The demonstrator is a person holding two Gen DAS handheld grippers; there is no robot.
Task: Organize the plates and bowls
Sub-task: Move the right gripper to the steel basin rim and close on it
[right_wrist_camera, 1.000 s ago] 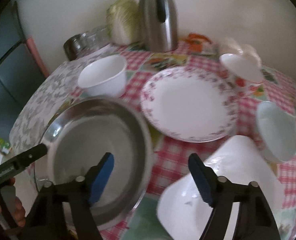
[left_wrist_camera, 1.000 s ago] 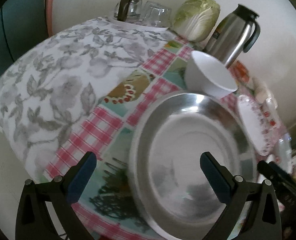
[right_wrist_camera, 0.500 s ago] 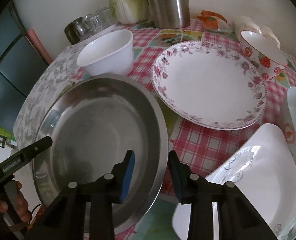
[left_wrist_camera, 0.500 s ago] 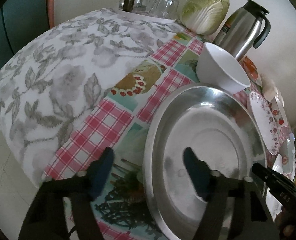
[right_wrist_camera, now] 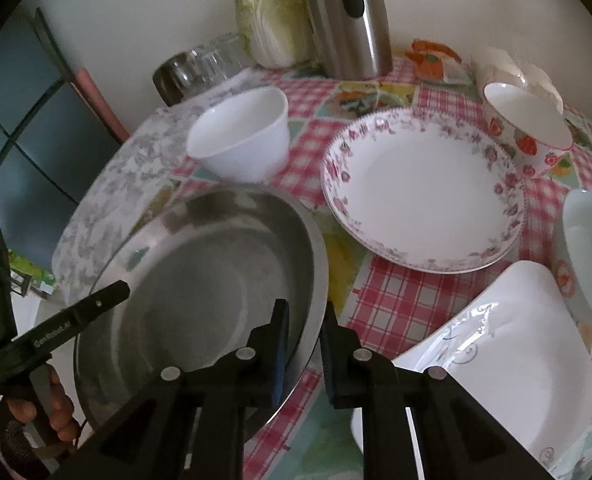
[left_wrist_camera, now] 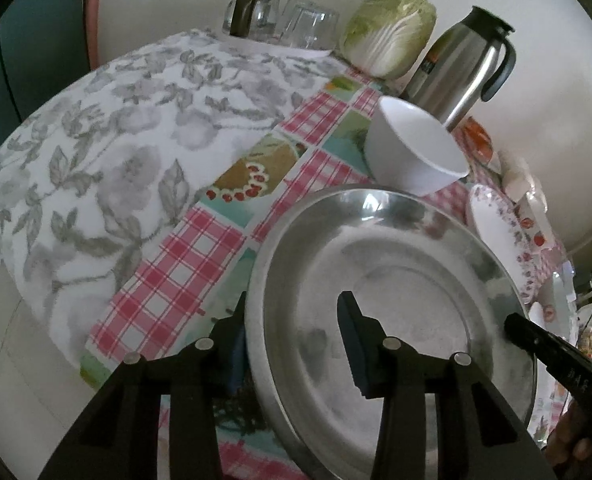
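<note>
The steel basin point(left_wrist_camera: 395, 320) is seen nearest in both views, at the near edge of the bench point(left_wrist_camera: 168, 280), and its rim is straddled on opposite sides. In the left wrist view the left gripper point(left_wrist_camera: 292, 344) is set over the near-left rim, one pad outside and one inside; its fingers point(left_wrist_camera: 351, 344) have just been closing to a narrow gap, though contact with the metal cannot be told. In the right wrist view the right gripper point(right_wrist_camera: 301, 354) is shown clamped on the basin's right rim, its fingers point(right_wrist_camera: 282, 344) having just been closing onto it. Only this view shows the white square plate point(right_wrist_camera: 503, 360) just to the right, a pale bowl point(right_wrist_camera: 587, 256) beyond it, the whole floral plate point(right_wrist_camera: 423, 188), and the strawberry bowl point(right_wrist_camera: 523, 128). The white bowl point(left_wrist_camera: 411, 148) is seen in both, just behind the basin. Farther back, only the left view shows the grey floral cloth point(left_wrist_camera: 116, 128) fully; cabbage point(left_wrist_camera: 387, 28), flask point(left_wrist_camera: 463, 64) and glasses point(left_wrist_camera: 284, 20) stand against the wall.
</note>
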